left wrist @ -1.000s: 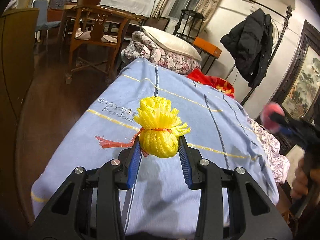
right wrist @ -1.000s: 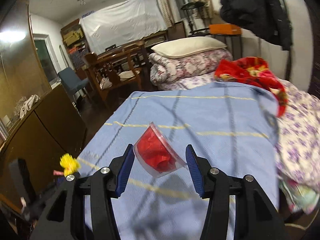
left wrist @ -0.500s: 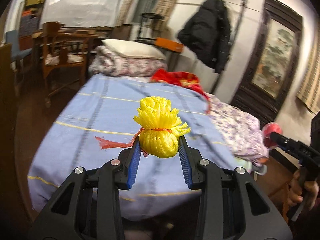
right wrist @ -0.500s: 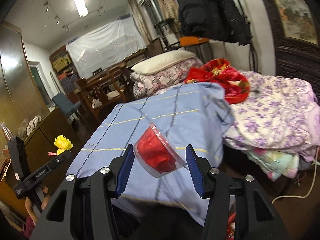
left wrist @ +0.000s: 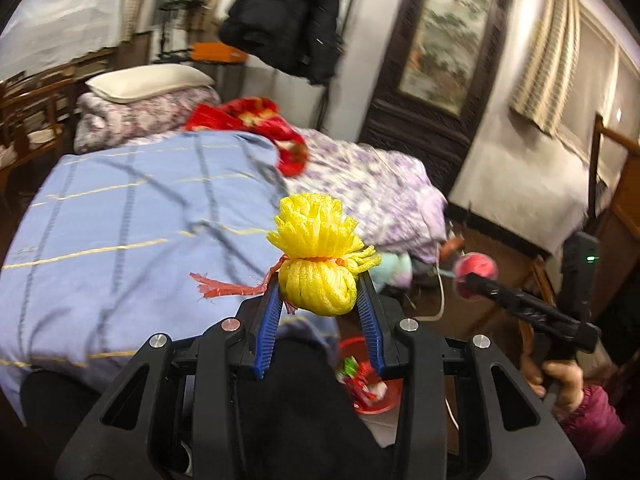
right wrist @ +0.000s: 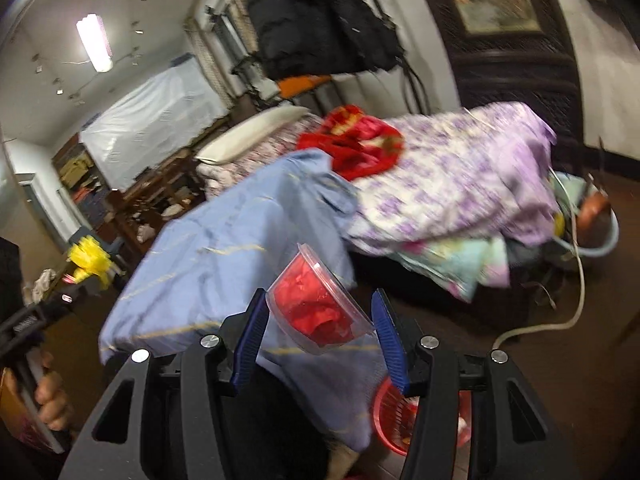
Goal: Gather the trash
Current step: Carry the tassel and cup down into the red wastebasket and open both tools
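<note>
The left tool [left wrist: 318,300] squeezes a yellow net ball [left wrist: 317,286] between its two blue pads [left wrist: 269,322]. The ball has a fluffy yellow top and a thin red string [left wrist: 224,289] tied round its middle. Low down, past the tool, a red basket [left wrist: 386,400] sits on the floor with bits of trash inside. To the right, a hand [left wrist: 560,382] holds the right tool [left wrist: 476,270], which carries something red. Behind lies a bed with a blue sheet [left wrist: 120,216] and a purple flowery blanket [left wrist: 372,184]. A black coat [left wrist: 288,16] hangs by the wall.
</note>
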`<state>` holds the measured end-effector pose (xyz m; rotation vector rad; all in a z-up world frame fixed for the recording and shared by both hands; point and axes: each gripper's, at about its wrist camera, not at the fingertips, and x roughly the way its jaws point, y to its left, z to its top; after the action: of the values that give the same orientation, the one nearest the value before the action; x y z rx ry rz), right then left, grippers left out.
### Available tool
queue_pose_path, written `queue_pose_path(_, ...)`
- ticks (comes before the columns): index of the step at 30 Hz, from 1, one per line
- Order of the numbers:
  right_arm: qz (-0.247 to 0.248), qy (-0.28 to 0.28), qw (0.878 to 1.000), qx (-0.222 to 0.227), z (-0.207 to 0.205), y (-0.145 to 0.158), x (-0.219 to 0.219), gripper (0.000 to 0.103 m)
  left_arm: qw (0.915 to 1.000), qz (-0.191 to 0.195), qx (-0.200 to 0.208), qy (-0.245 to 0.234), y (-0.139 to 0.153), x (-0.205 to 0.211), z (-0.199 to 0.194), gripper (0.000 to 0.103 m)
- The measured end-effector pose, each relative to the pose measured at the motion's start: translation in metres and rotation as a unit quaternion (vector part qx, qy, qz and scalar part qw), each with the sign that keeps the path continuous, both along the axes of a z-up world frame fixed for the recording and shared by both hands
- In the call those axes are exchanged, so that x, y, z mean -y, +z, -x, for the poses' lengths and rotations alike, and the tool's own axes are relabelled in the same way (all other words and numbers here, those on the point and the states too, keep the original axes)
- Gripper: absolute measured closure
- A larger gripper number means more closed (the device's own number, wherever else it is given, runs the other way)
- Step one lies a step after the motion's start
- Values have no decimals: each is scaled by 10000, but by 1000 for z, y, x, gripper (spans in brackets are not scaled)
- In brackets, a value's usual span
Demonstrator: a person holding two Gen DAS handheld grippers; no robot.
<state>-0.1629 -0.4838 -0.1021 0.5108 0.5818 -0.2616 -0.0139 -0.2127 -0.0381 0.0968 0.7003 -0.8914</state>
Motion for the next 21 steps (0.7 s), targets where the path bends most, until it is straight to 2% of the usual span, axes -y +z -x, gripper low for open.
queue_pose_path(6,-301,-280,9978,-525,6,-66,26,47,9978,-495,-93,-440,-28,55,13,65)
queue_pose_path(7,-401,-274,9958,-776,2,-83,29,34,9970,-570,-118,-518,-33,64,15,65)
queue_pose_path(8,-506,-310,9930,-1026,0,-100,33,29,9962,-627,-139,-585,-37,70,17,65)
queue_pose_path(9,-644,-386,9908,-1124,2,-111,37,28,9952,-705,-158,-665,-43,79,19,65)
queue_pose_path(13,-1044,-667,9892,-789,22,-113,52,28,9897,-982,-273,-1009,-66,108,24,65)
queue_pose_path(17,-899,-1094,9894,-312,46,-91,73,24,9835,-1164,-410,-1322,-88,140,31,65)
queue_pose_path(21,-993,-1361,9857,81,67,-84,90,22,9768,-1374,-414,-1592,-106,171,42,65)
